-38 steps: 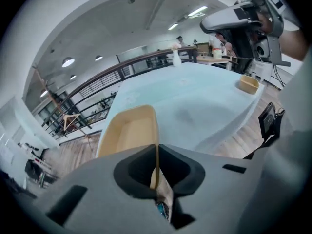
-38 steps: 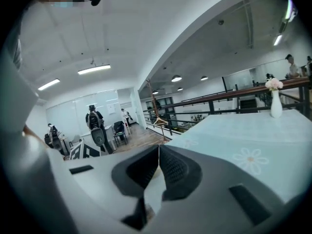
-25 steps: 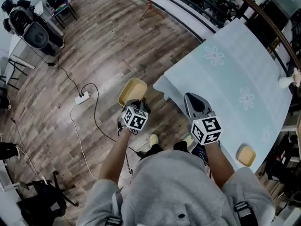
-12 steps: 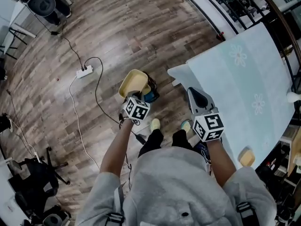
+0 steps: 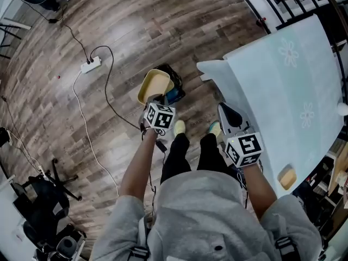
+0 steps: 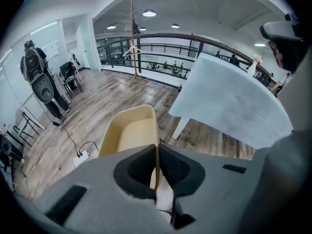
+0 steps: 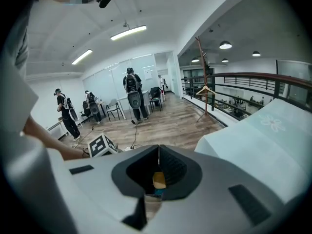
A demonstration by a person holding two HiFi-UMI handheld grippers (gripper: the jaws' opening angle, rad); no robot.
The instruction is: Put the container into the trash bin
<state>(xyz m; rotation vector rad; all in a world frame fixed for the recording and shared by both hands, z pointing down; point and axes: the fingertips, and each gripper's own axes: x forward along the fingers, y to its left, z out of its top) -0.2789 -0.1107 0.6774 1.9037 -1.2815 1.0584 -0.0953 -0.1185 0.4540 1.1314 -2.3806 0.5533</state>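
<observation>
Clamping the container's (image 5: 155, 85) rim, the left tongs (image 6: 157, 148) hold it over the bin (image 5: 175, 87) on the floor; the right tongs (image 7: 157, 148) are clenched, empty.

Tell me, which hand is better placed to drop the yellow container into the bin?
Left. The left tool is clamped on the rim of the container, which hangs close by the dark bin on the floor. The right tool is shut on nothing, over by the table.
</observation>
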